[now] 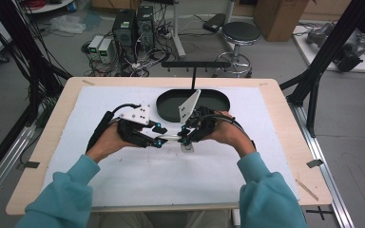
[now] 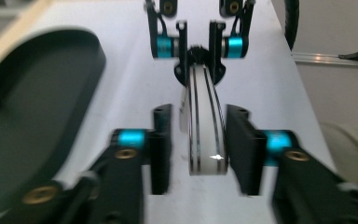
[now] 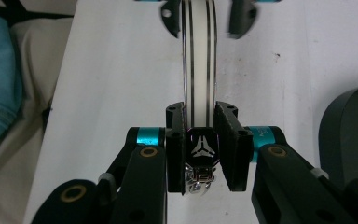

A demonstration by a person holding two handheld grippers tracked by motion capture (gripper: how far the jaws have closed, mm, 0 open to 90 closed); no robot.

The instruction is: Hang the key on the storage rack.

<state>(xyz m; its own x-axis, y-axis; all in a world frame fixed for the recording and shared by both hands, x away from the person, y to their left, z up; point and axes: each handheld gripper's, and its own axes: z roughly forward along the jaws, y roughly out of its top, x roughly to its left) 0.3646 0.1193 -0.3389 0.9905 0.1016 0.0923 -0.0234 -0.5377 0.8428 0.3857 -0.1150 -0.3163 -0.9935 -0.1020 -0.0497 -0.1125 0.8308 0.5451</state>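
White mat (image 1: 123, 175) over wooden table (image 1: 285, 142), black oval tray (image 1: 218, 102) at back; stool (image 1: 240, 33), computers (image 1: 133, 26) on grey floor. Right gripper (image 3: 199, 140) clamping white striped band (image 3: 198, 70) mid-table; left gripper (image 2: 198, 147) spread around its other end.

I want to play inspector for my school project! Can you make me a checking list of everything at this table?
Surface: wooden table with a white mat over most of it.
Job's things: a white band with dark stripes, a dark buckle with a shiny clasp at one end; a black oval tray at the far side of the mat.
Clutter: nothing seen on the mat.
Grippers: right gripper shut on the buckle end; left gripper open, its fingers either side of the band's other end.
Cables: one black cable loops from each gripper.
Surroundings: computer boxes with tangled wires, a stool, a cardboard box, black frame poles.
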